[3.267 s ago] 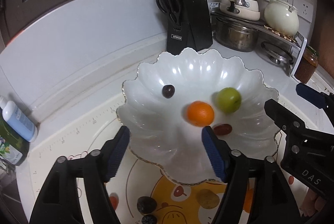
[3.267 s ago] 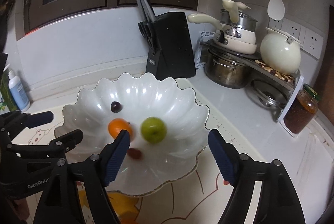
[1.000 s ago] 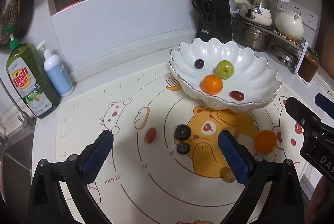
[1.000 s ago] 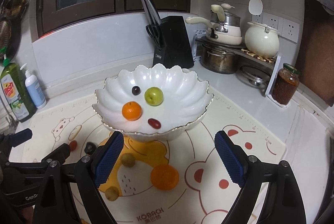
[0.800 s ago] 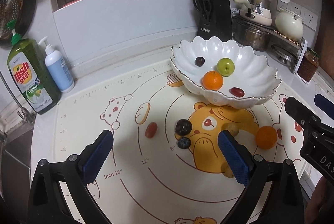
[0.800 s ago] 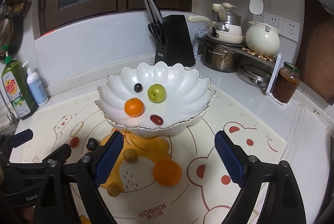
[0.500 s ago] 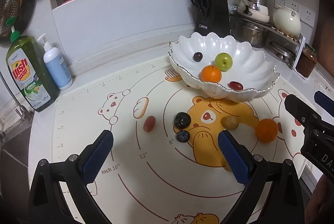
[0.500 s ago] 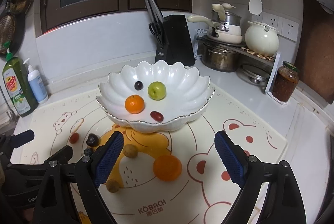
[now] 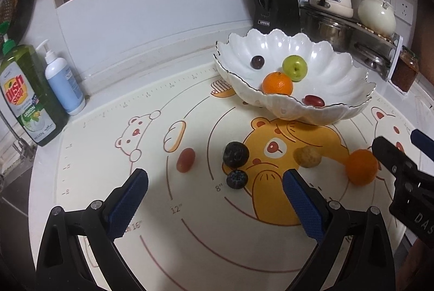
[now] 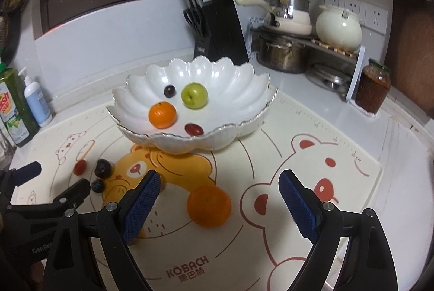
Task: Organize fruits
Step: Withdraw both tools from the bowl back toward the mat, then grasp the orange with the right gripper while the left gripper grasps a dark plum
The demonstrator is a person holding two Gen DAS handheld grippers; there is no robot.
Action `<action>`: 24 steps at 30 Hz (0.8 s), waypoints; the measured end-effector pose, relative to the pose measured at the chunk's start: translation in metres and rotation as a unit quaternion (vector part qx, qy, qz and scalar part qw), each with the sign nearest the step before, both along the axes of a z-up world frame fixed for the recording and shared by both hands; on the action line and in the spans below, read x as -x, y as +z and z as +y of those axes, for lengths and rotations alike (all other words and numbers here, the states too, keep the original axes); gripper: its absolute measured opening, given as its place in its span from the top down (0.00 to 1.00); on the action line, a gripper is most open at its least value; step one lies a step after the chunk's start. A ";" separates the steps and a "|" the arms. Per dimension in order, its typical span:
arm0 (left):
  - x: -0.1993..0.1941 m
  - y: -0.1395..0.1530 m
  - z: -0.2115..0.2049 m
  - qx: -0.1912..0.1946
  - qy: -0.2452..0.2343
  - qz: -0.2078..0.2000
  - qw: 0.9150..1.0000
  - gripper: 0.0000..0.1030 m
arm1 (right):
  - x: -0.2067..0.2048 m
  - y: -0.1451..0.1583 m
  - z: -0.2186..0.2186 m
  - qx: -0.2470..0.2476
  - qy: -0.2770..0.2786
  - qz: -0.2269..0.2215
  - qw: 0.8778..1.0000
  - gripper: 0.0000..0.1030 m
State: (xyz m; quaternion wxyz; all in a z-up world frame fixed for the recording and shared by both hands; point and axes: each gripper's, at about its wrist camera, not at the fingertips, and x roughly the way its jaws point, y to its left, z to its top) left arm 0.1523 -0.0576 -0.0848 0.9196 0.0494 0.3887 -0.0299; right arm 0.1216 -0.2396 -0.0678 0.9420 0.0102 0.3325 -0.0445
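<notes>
Both tongs spread and empty above the fruit mat.
Left tongs [image 9: 214, 194] and right tongs [image 10: 219, 194] hover before the scalloped bowl [image 10: 244, 90], which holds an orange [image 10: 162, 115], green apple [image 10: 194, 96], dark grape [image 10: 169, 91] and a red grape [image 10: 194, 129] lying sideways; a loose orange [image 10: 208, 205] sits in front of the bowl.

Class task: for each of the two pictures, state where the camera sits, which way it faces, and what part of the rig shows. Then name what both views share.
Left wrist: sits on the left gripper, faces the mat's dark berries; the right gripper pokes in.
Right wrist: sits on the right gripper, faces the loose orange; the left gripper shows.
Shared: white bowl, same orange.
</notes>
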 end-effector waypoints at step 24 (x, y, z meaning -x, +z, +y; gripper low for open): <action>-0.044 -0.030 -0.009 0.006 -0.018 0.053 0.998 0.25 | -0.030 -0.039 0.001 -0.008 -0.003 0.064 0.998 0.14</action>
